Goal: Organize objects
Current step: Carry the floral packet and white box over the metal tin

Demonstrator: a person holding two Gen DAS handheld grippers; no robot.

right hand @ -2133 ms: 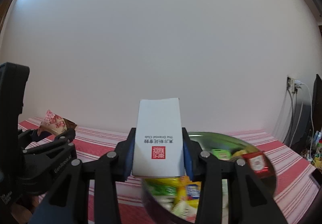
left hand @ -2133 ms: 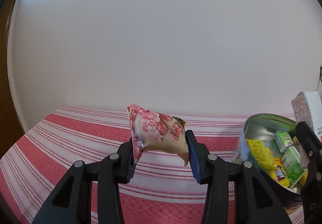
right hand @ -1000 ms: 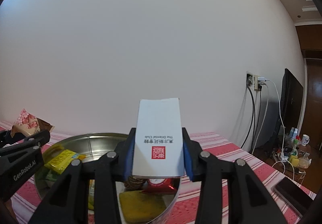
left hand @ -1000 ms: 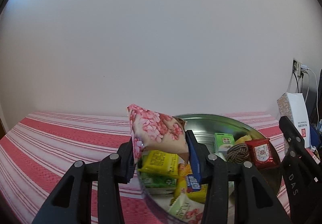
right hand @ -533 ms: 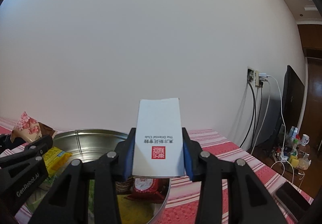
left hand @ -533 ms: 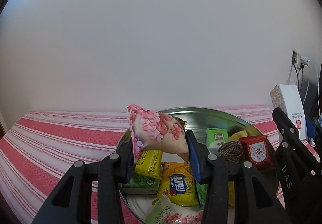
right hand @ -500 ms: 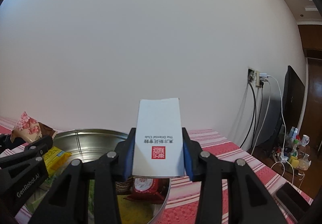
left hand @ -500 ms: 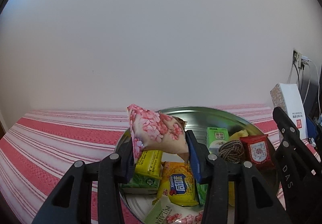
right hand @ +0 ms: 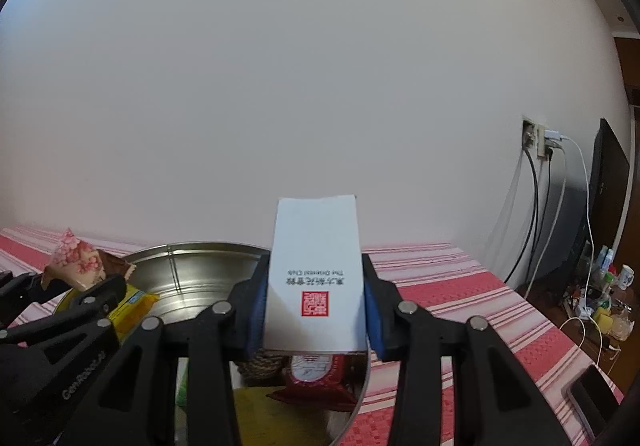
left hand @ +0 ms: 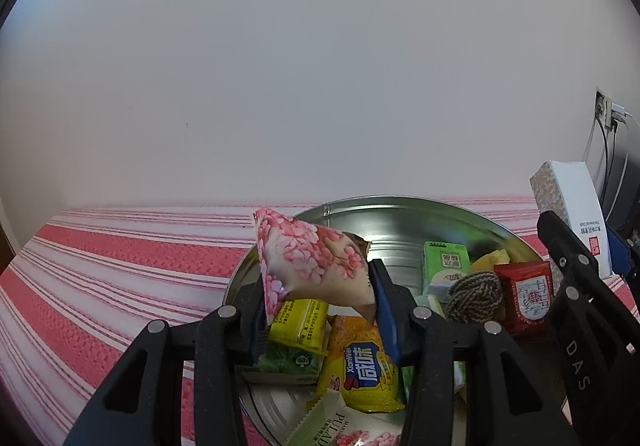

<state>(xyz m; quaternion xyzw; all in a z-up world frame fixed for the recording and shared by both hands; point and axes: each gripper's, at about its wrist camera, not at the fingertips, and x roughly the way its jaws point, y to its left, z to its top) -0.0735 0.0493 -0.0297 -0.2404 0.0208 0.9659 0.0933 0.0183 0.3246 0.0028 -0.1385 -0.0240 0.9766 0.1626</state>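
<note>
**Both grippers loaded above the metal tin**

The left gripper [left hand: 320,300] has its fingers [left hand: 385,310] pressed on a pink blossom-print packet [left hand: 310,262], held above the near left part of a round metal tin [left hand: 400,221]. The right gripper [right hand: 314,310] clamps a white box [right hand: 316,270] with a red seal, upright between blue pads, over the tin's right side.

Inside the tin lie a yellow snack pack [left hand: 366,370], a lime-yellow packet [left hand: 300,322], a green carton [left hand: 446,262], a ball of twine [left hand: 474,294] and a red packet [left hand: 526,294]. The tin rests on a bench covered with a red-and-white striped cloth [left hand: 100,270]. On the wall at right, cables hang from a socket [right hand: 538,141].
</note>
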